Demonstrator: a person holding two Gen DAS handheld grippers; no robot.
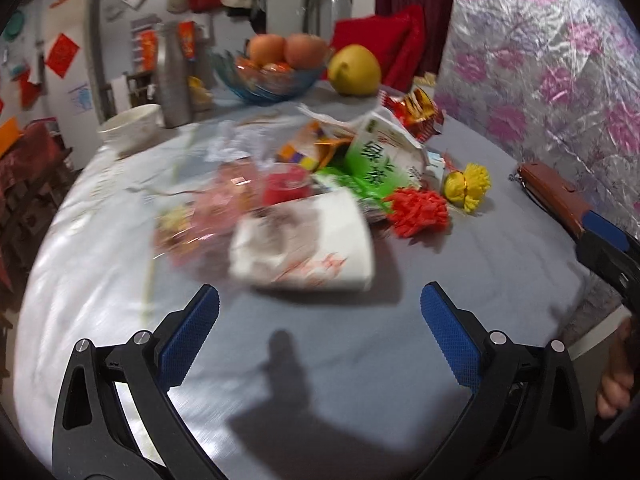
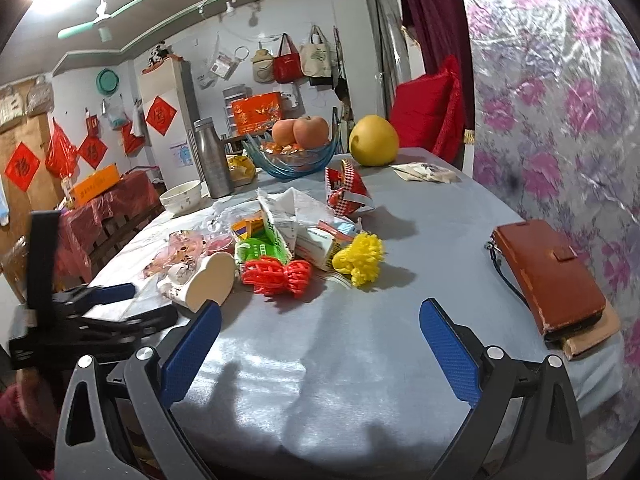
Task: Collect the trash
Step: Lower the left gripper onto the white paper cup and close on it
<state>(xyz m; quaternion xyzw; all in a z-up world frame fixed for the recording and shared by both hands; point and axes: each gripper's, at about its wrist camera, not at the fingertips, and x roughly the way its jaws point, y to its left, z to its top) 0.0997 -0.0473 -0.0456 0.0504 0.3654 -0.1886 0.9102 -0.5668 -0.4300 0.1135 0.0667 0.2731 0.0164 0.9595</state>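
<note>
A heap of trash lies in the middle of the grey table (image 1: 460,280): a tipped white paper cup (image 1: 308,244) (image 2: 208,280), a green and white carton (image 1: 380,156) (image 2: 276,236), a red net ball (image 1: 418,212) (image 2: 276,276), a yellow net ball (image 1: 470,186) (image 2: 360,260), pink clear wrappers (image 1: 208,208) and a red snack bag (image 2: 346,192). My left gripper (image 1: 320,320) is open just short of the cup, nothing between its fingers. My right gripper (image 2: 320,336) is open over bare table, short of the net balls. The left gripper (image 2: 112,304) also shows at the left edge of the right wrist view.
A brown wallet (image 2: 548,276) lies on a book at the table's right edge. At the back stand a blue glass fruit bowl (image 2: 292,160), a yellow pomelo (image 2: 374,140), a steel flask (image 2: 212,160) and a white bowl (image 2: 182,196). A floral wall covering (image 2: 560,100) is on the right.
</note>
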